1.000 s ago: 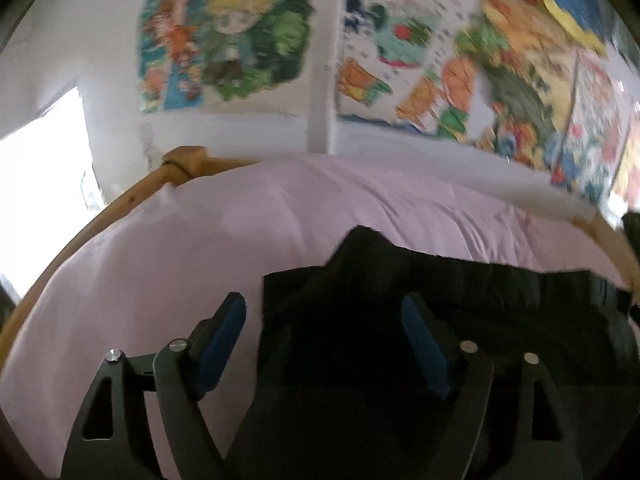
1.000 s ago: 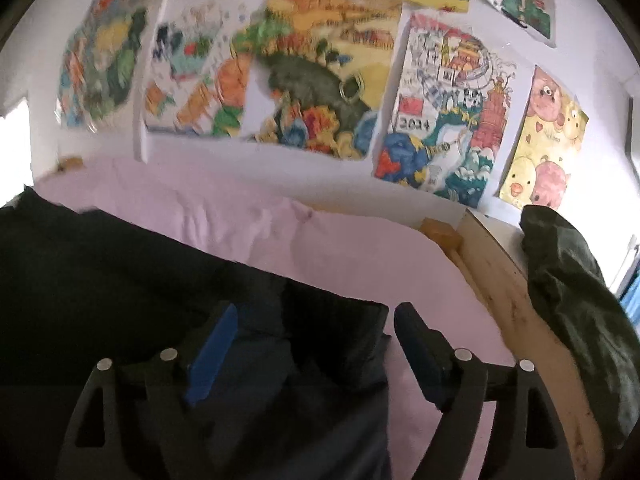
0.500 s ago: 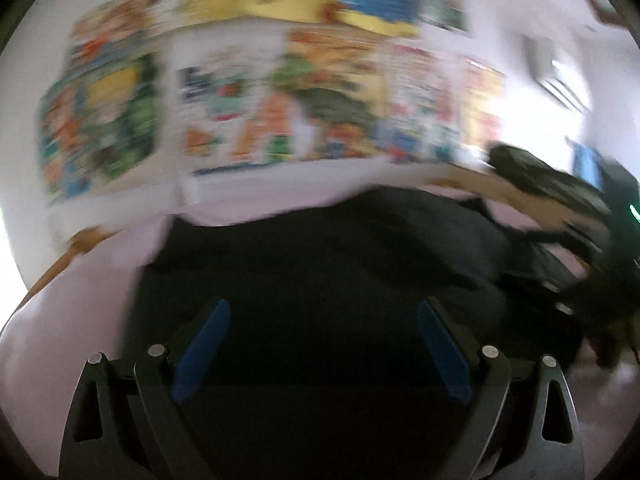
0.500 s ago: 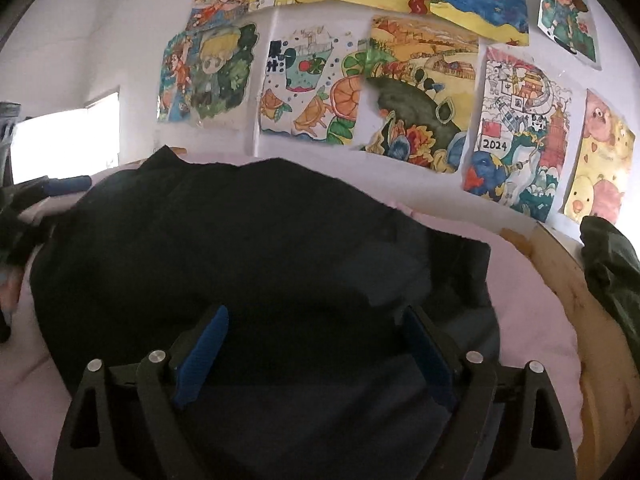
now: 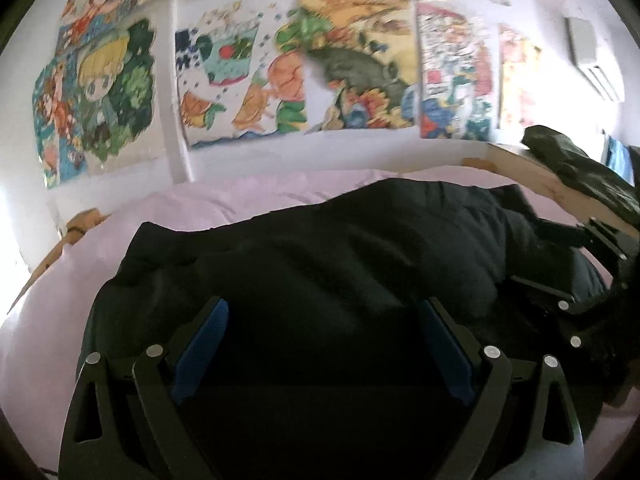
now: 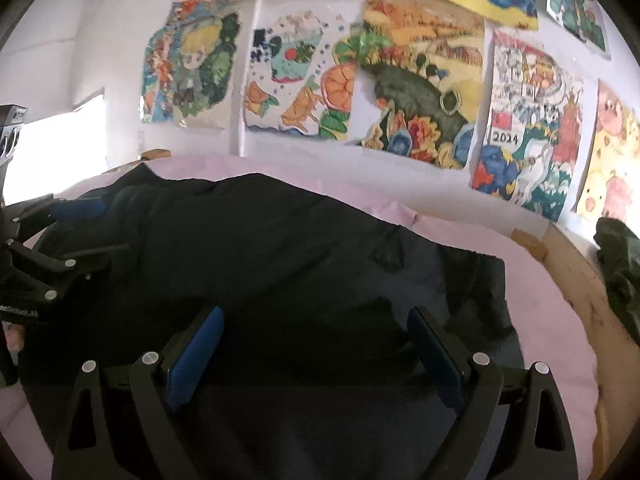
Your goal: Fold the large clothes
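Big dark garment point(image 5: 340, 264) lies spread across pink bed sheet point(image 5: 248, 196), bunched + rumpled, taking up most of the mattress; sheet shows around it on the wall side and at both ends. Left gripper point(image 5: 324, 344) over near edge of the cloth, blue pads spread wide, nothing between them but fabric lying below; can't tell if tips touch it. Right gripper point(image 6: 316, 344) same posture: jaws wide apart, hovering over the garment's near part, not pinching anything. Each gripper shows in the other's cam, at opposite ends of the garment. Wooden bed frame point(image 6: 576, 280) curves round right side of the sheet. Second dark green-black heap of cloth point(image 5: 580, 168) sits on the frame edge at right, apart from the main garment. Wall behind covered w/ colourful kids' drawings point(image 6: 416, 96), one marked 2024. AC unit point(image 5: 596, 56) high at right in left cam
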The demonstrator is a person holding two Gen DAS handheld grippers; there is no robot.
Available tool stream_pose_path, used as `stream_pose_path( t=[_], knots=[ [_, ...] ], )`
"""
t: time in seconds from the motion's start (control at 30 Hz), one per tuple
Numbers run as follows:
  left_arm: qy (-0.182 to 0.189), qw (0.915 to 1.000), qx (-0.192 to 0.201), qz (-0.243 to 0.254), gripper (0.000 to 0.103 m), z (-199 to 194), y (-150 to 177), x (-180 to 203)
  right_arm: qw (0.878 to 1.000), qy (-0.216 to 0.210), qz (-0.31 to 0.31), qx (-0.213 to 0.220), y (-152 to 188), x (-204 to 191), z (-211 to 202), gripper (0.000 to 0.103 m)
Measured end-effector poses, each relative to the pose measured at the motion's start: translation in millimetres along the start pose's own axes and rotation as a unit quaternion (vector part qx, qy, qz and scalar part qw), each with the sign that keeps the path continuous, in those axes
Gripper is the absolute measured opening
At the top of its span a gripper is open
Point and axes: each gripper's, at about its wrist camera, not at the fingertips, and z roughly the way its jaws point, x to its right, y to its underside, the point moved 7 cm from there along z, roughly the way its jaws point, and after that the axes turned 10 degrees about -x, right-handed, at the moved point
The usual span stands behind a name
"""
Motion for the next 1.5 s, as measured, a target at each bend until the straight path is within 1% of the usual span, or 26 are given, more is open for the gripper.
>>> stream_pose_path(
  t=[0.2,0.33,0.5,0.63,0.7,0.9,1.07,1.5],
  knots=[
    [-0.015,0.9995,-0.022,-0.019,0.101,27.2,-14.5,-15.5,0.998,0.004,0.036,-0.041,-19.0,21.2,33.0,0.093],
    [-0.012,0.9983,-0.041,-0.039,0.102,45.3,-21.6,-30.3,0.996,0.009,0.058,-0.065,-25.9,40.2,54.3,0.093],
    [0.008,0.9956,-0.076,-0.053,0.102,71.1,-26.8,-48.4,0.990,-0.013,0.096,-0.107,-20.3,61.4,86.3,0.093],
    [0.029,0.9919,-0.107,-0.061,0.102,91.5,-24.8,-56.3,0.986,-0.031,0.103,-0.125,-14.3,65.9,101.5,0.095],
    [0.032,0.9909,-0.117,-0.059,0.102,99.4,-21.9,-56.4,0.984,-0.041,0.106,-0.134,-9.0,66.5,108.8,0.096],
    [0.028,0.9919,-0.110,-0.056,0.102,110.3,-17.2,-56.9,0.981,-0.067,0.124,-0.135,2.3,68.2,126.3,0.099],
    [0.027,0.9918,-0.111,-0.058,0.102,117.5,-16.5,-58.3,0.980,-0.067,0.128,-0.135,6.5,67.2,137.9,0.100],
    [0.023,0.9921,-0.108,-0.060,0.102,121.7,-16.6,-56.9,0.979,-0.070,0.130,-0.140,7.6,66.3,138.3,0.100]
  ],
)
